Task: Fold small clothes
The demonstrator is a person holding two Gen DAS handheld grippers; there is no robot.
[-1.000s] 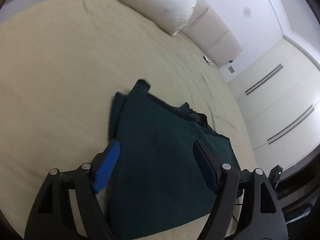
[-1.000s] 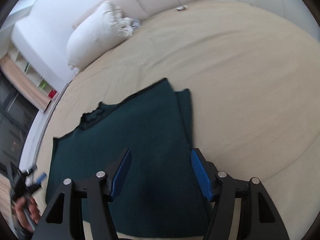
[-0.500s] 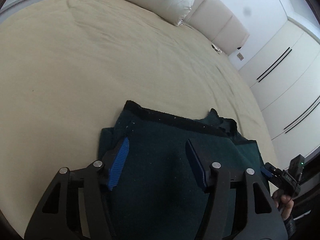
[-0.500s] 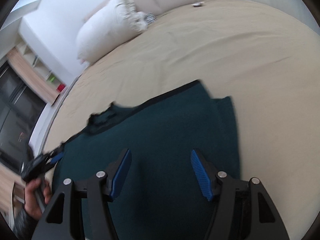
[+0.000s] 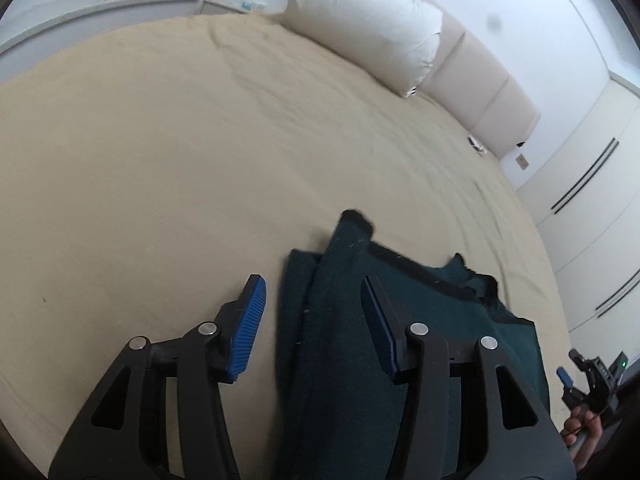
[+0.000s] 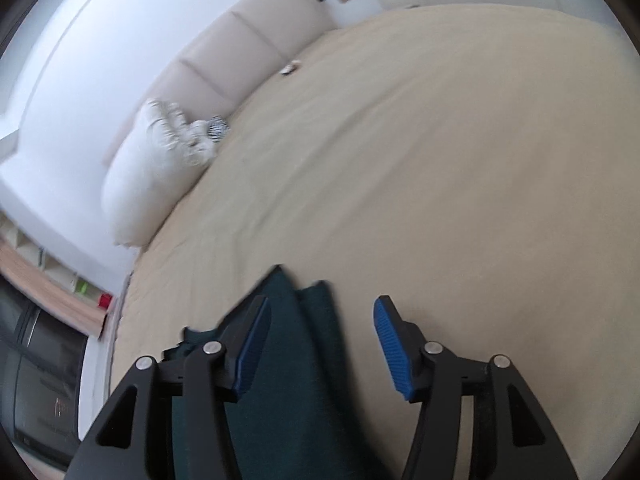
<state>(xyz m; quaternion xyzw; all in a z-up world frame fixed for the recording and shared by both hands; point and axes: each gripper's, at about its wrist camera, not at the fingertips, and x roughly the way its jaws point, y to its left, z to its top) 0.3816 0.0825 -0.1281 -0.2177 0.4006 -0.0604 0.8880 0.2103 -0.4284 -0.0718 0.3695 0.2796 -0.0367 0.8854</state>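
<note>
A dark green garment [image 5: 420, 344] lies flat on the beige bed, with its near sleeve folded in along its left edge. My left gripper [image 5: 314, 320] is open and empty, straddling that folded left edge just above the cloth. The same garment shows in the right wrist view [image 6: 304, 360], where my right gripper [image 6: 320, 340] is open and empty over its right edge. The right gripper also shows at the far right of the left wrist view [image 5: 588, 380], held in a hand.
The beige bed cover [image 5: 200, 140] stretches wide around the garment. A white pillow [image 5: 368, 20] lies at the head by a padded headboard [image 5: 488, 96]. White wardrobe doors [image 5: 592, 208] stand to the right. A shelf unit [image 6: 48, 272] stands at the left.
Both grippers have swung outward from the garment's middle: the left one now sits over its left folded edge, the right one over its right edge. Both stay open.
</note>
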